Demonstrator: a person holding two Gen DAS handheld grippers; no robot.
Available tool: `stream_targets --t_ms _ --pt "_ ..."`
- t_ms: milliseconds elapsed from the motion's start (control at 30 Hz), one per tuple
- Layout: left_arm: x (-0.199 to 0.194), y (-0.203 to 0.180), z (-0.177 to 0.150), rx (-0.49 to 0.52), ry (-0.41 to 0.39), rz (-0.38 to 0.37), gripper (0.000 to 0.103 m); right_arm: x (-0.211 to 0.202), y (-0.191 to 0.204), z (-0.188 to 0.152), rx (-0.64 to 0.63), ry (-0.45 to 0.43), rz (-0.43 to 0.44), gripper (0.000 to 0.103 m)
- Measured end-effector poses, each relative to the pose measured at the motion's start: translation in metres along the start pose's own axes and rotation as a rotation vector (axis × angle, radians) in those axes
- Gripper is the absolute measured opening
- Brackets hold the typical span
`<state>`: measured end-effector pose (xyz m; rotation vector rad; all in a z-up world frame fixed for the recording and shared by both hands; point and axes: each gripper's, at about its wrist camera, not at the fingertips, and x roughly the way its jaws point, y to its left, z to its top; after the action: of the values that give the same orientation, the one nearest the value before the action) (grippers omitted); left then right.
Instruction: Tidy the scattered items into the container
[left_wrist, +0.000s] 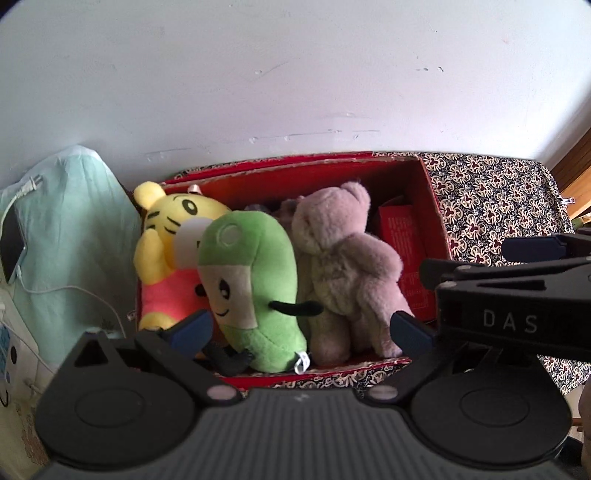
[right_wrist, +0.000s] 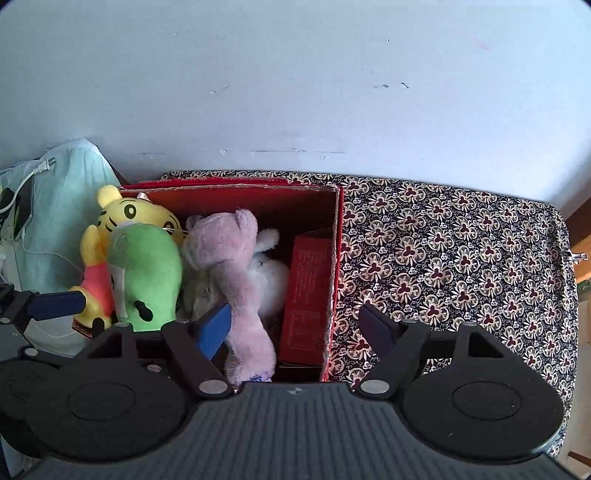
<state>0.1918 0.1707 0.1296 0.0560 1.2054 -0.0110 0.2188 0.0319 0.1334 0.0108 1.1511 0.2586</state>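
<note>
Red box (right_wrist: 334, 258) sits at the bench's left end against the back edge on the patterned cloth (right_wrist: 461, 258), packed with a yellow tiger plush (left_wrist: 166, 236), green plush (left_wrist: 255, 280), grey-pink bear (left_wrist: 343, 269), a white plush (right_wrist: 271, 273) and a small red carton (right_wrist: 306, 295). Left claw (left_wrist: 301, 326) hangs spread wide over the box's near wall, holding nothing. Right claw (right_wrist: 295, 328) likewise wide and empty, over the box's right wall.

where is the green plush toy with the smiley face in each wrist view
Left wrist view: the green plush toy with the smiley face stands centre-left in the red cardboard box, between the yellow tiger plush and the grey-pink teddy bear.
Right wrist view: it stands far left, at the box's left end.
Shared landmark: the yellow tiger plush behind it.
</note>
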Motion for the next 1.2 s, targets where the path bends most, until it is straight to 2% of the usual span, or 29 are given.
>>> stream_targets --t_ms 333,500,767,1033,1200 --pt "0.003 0.026 -0.004 0.034 0.020 -0.069 0.102 0.005 0.023 -0.004 0.053 0.011 -0.009 0.079" --pt "0.003 0.034 -0.007 0.030 0.016 -0.081 0.102 0.010 0.030 -0.007 0.071 0.023 -0.011 0.079" --pt "-0.006 0.058 -0.005 0.014 -0.041 -0.041 0.102 0.009 0.030 -0.003 0.100 -0.006 -0.028 0.078" --pt "-0.007 0.082 -0.006 -0.036 -0.035 0.007 0.102 -0.001 0.039 0.004 0.021 -0.004 -0.026 0.079" --pt "-0.007 0.085 -0.007 -0.063 -0.039 0.000 0.102 0.008 0.035 0.000 0.117 0.019 0.002 0.080"
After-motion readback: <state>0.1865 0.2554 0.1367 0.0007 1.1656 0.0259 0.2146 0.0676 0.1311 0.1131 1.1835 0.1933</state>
